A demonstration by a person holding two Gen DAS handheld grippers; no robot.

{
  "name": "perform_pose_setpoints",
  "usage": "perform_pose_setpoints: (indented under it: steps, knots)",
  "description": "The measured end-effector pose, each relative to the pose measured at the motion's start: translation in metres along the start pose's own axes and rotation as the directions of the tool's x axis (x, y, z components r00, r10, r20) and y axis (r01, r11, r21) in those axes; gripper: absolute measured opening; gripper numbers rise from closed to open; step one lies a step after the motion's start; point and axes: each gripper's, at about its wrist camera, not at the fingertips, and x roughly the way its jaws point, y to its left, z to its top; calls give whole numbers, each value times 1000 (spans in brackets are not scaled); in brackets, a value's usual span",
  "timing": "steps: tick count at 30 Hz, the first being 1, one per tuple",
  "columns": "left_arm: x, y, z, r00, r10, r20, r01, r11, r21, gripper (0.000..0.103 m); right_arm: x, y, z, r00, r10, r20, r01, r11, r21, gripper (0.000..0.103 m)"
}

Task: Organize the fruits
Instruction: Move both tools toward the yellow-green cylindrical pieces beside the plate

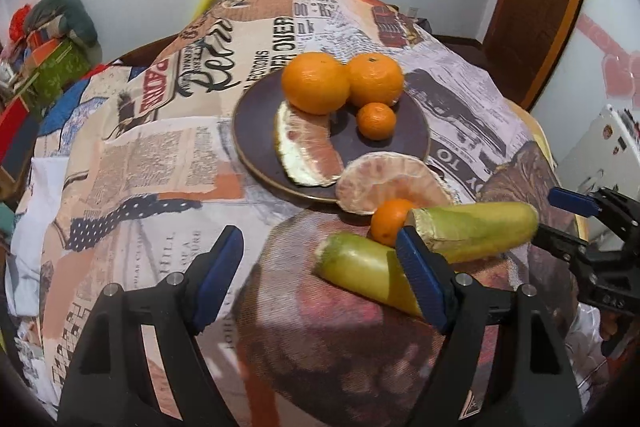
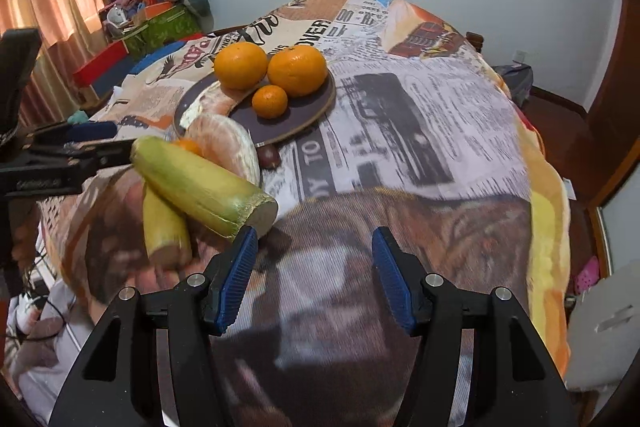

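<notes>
1. Left gripper (image 1: 320, 275) hangs over the cloth with its two blue pads wide apart and nothing between them. It sits on the near side of the dark plate (image 1: 256, 147), and its right pad is just in front of a yellow-green stalk (image 1: 360, 271).

2. On the plate lie two big oranges (image 1: 316, 83), one small orange (image 1: 376, 121) and a peeled pomelo slice (image 1: 304, 151). They look put away already.

3. A second pomelo piece (image 1: 384, 183) leans on the near rim of the plate, partly off it. Another small orange (image 1: 390, 221) sits on the cloth right beside it, touching the stalks.

4. Two yellow-green stalks lie just near of the plate, the upper stalk (image 2: 204, 183) crossing over the lower one. A small dark round thing (image 2: 269, 155) sits by the plate rim; I cannot tell what it is.

5. Right gripper (image 2: 314, 277) is also open and holds nothing. Its left pad is very close to the cut end of the upper stalk.

6. What could go wrong, I think: the stalks are stacked, so pulling one could roll the other, bump the little orange and send it rolling across the cloth. The two grippers are near each other and could knock together. The leaning pomelo piece could slip off the rim.
</notes>
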Motion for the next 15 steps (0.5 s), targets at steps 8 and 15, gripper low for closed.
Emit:
perform_pose_setpoints:
  steps: [8, 15]
  knots:
    - [12, -22, 2, 1000, 9, -26, -8, 999, 39, 79, -6, -10, -22, 998, 48, -35, -46, 998, 34, 57]
    - [-7, -23, -6, 1000, -22, -16, 22, 1000, 1, 82, -13, -12, -24, 998, 69, -15, -68, 996, 59, 57]
